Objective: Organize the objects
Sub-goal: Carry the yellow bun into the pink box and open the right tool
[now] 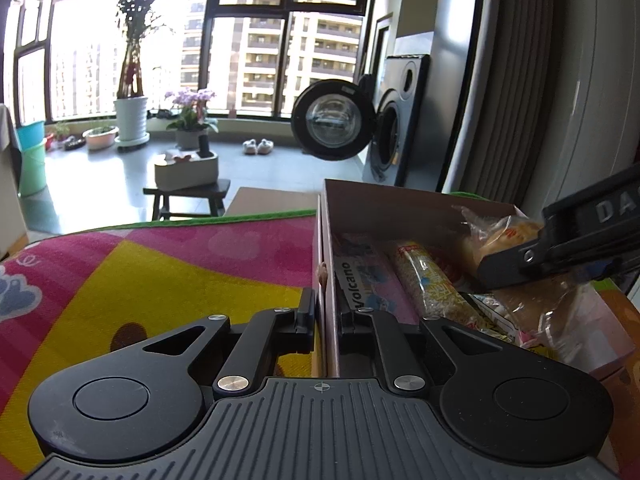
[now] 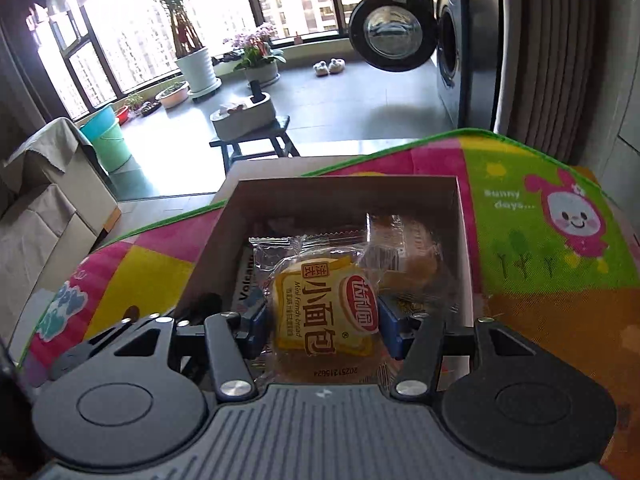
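On the left, your left gripper pinches the near left wall of the cardboard box, steadying it on the mat. Several snacks already lie inside. To the right, your right gripper clamps the wrapped bread over the box; releasing it remains.

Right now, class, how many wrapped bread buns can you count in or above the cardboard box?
2. One bread bun is held in the right gripper above the box; a second bun lies inside, right of it. More may be hidden beneath.
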`<state>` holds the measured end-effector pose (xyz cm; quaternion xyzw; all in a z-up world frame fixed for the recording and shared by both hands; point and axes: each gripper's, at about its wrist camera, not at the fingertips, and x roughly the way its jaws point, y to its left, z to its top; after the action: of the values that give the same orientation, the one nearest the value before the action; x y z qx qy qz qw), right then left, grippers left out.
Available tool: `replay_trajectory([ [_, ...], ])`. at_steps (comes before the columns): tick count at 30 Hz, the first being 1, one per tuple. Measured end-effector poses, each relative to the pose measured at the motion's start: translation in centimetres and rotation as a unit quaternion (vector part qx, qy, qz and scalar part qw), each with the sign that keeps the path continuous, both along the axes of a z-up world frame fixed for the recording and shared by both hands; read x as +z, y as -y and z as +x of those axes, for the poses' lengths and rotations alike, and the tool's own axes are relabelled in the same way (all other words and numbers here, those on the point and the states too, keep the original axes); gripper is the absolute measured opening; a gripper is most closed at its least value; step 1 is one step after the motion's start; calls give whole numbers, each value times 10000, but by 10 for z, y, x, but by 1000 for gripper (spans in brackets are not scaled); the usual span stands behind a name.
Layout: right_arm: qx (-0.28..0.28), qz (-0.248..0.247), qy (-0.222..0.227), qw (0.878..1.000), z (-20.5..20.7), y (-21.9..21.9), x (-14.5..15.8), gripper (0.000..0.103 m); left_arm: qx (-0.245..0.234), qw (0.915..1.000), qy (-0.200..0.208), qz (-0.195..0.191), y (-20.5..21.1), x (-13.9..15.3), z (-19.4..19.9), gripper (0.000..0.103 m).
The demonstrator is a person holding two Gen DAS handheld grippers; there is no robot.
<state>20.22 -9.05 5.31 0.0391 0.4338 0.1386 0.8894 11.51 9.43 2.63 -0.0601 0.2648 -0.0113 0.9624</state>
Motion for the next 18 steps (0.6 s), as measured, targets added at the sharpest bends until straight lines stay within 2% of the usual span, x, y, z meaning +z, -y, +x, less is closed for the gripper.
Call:
replay_trajectory([
  [4,68,-140,2,9999,-1,2,-16,58,-5,10000,-12,-14,-1,0,0,11],
  [7,119,-177,46,9998,-10,6,-11,61,0,10000,-9,12,0,-1,0,11],
  [11,155,-215,360,9990,-23,13,4,61,0,10000,-8,15,0,-1,0,11],
  [13,91,-681,620,9957,-29,9,9,60,0,10000,-8,16,0,-1,0,11],
  [15,115,-1159,774,9902,-30,2,8,50,-1,10000,-9,16,0,-1,0,11],
  [16,182,-1131,680,9911,-30,0,6,47,0,10000,-9,14,0,-1,0,11],
  [18,289,-644,387,9968,-30,3,4,47,0,10000,-10,10,0,-1,0,11],
])
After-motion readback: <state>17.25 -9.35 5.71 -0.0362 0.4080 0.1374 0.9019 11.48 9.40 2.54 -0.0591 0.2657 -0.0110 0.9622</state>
